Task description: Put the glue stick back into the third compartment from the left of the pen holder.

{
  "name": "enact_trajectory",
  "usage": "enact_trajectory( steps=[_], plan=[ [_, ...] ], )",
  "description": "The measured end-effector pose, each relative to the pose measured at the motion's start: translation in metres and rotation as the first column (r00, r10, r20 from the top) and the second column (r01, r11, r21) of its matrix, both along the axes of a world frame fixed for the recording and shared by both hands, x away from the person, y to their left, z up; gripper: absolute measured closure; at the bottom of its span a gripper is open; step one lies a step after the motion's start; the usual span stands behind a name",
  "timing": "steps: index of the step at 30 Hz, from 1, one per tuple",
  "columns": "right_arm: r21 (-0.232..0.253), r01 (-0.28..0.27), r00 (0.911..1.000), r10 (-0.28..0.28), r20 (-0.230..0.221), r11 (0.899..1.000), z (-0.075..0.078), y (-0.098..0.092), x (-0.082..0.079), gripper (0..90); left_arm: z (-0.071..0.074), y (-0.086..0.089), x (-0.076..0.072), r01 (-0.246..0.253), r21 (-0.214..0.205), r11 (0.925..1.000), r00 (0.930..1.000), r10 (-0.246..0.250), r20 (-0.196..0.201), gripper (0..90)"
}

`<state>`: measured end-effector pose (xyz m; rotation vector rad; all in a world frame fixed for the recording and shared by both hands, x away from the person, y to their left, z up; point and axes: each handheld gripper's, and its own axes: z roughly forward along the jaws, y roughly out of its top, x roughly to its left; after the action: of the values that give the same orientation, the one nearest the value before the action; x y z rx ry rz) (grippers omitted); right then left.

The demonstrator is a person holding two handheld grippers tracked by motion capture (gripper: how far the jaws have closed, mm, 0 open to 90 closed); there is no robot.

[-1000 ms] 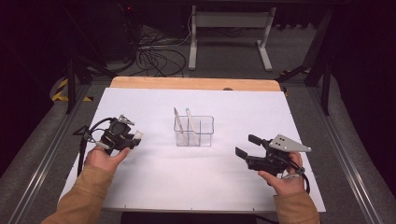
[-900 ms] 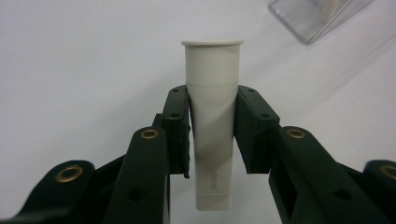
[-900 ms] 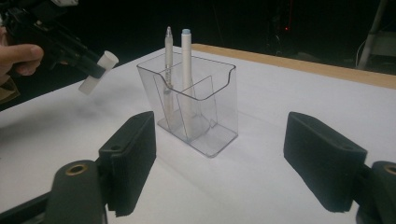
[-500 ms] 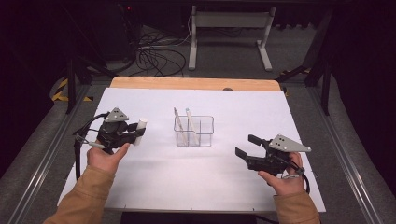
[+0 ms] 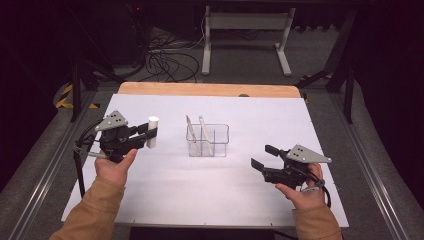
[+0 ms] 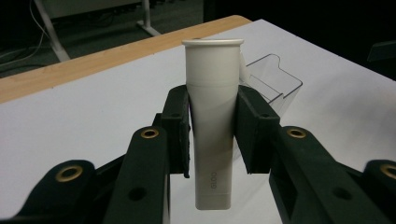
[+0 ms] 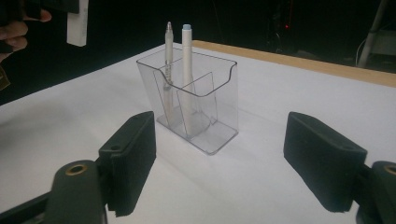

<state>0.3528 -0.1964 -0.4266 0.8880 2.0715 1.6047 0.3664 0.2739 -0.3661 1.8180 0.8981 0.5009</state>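
Observation:
A white tube (image 5: pixel 152 132) (image 6: pixel 213 121) stands upright, cap end up, held off the table by my left gripper (image 5: pixel 148 133) (image 6: pixel 212 128), which is shut on its middle. A clear plastic organizer (image 5: pixel 208 140) (image 7: pixel 194 105) with dividers sits at the table's centre and holds two pens (image 5: pixel 204 135) (image 7: pixel 187 70). The tube hangs left of the organizer, apart from it. My right gripper (image 5: pixel 263 156) (image 7: pixel 233 161) is open at the right of the table, low, jaws pointing at the organizer with nothing between them.
The white table top (image 5: pixel 210 200) has a wooden strip (image 5: pixel 210 89) along its far edge. Metal rails (image 5: pixel 380 175) run along both sides. Cables and a stand's legs lie on the floor beyond the table.
My left gripper has turned upright and risen, bringing the white tube from lying low to standing vertical, slightly nearer the organizer. My right gripper has stayed put.

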Motion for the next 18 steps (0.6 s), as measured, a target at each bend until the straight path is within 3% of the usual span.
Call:
enact_trajectory(
  steps=[2,11,14,18],
  plan=[
    [-0.002,-0.001,1.0000,0.001,-0.003,1.000,-0.001,0.000,0.000,25.9,0.000,-0.002,-0.001,-0.005,0.013,0.9999,0.9999,0.005,0.015,67.5],
    [-0.009,-0.002,1.0000,0.002,0.001,1.000,-0.002,0.001,0.000,25.9,0.002,-0.007,-0.002,0.023,-0.008,0.9997,0.9988,-0.022,0.043,67.5],
    [-0.011,-0.003,1.0000,0.003,0.000,1.000,-0.002,0.002,0.000,25.9,0.003,-0.010,0.000,0.026,-0.005,0.9997,0.9973,-0.025,0.069,67.5],
    [-0.019,-0.004,1.0000,0.005,0.004,1.000,-0.002,0.002,-0.001,25.9,0.004,-0.015,0.002,0.048,-0.029,0.9984,0.9953,-0.046,0.086,67.4]
  ],
)
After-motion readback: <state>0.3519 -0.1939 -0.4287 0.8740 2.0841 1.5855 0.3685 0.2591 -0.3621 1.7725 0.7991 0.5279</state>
